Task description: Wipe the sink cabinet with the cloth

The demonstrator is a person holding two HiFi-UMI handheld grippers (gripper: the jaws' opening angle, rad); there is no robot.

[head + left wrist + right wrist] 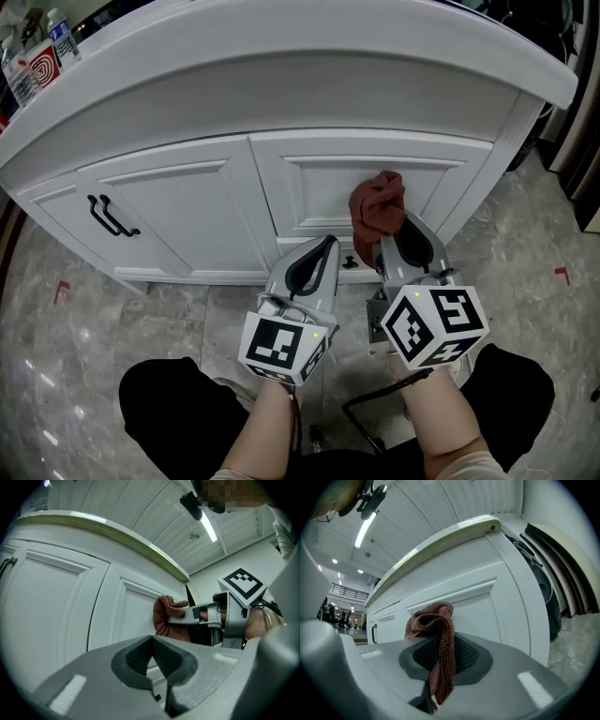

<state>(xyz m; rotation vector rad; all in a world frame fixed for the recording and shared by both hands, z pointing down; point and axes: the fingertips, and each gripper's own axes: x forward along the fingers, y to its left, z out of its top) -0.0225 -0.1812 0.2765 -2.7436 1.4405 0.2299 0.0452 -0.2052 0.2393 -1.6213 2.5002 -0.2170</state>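
Observation:
A reddish-brown cloth (378, 204) is bunched against the right door panel of the white sink cabinet (300, 183). My right gripper (389, 234) is shut on the cloth, which hangs as a strip between its jaws (440, 653) in the right gripper view. My left gripper (323, 251) sits just left of it, below the doors, shut with nothing in it (154, 660). In the left gripper view the cloth (166, 616) presses on the door beside the right gripper (187, 616).
A black handle (111, 217) is on the left cabinet door. Bottles (37, 56) stand on the counter at the far left. Grey marble floor (75, 337) lies below. Dark boards (555, 564) lean beside the cabinet's right end.

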